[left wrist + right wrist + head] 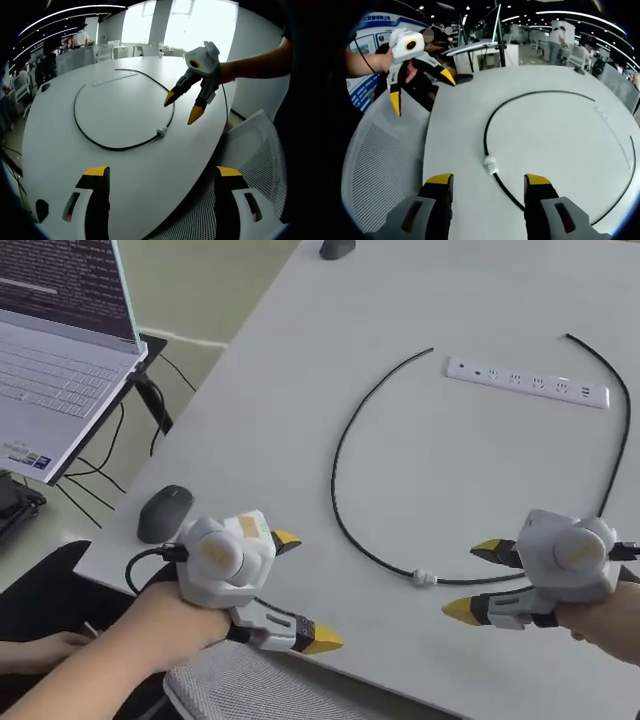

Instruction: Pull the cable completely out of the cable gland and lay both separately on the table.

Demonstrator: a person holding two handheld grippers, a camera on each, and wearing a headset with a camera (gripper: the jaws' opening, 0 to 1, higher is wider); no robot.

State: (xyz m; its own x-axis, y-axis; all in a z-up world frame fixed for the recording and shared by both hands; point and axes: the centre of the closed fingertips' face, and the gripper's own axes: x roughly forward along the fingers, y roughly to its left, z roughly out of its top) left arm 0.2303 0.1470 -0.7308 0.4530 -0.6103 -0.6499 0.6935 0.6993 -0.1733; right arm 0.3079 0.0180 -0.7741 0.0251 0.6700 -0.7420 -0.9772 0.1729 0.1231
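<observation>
A long black cable curves across the white table, threaded through a small white cable gland near the front edge. The gland lies beyond my left gripper, which is open and holds nothing. In the head view my left gripper hovers at the table's front left edge, left of the gland. My right gripper is open just right of the gland, apart from it. The gland sits on the table just ahead of my right gripper, between its open jaws.
A white power strip lies at the back right. A dark mouse rests at the table's left edge, and a laptop stands off to the left. A mesh chair is below the front edge.
</observation>
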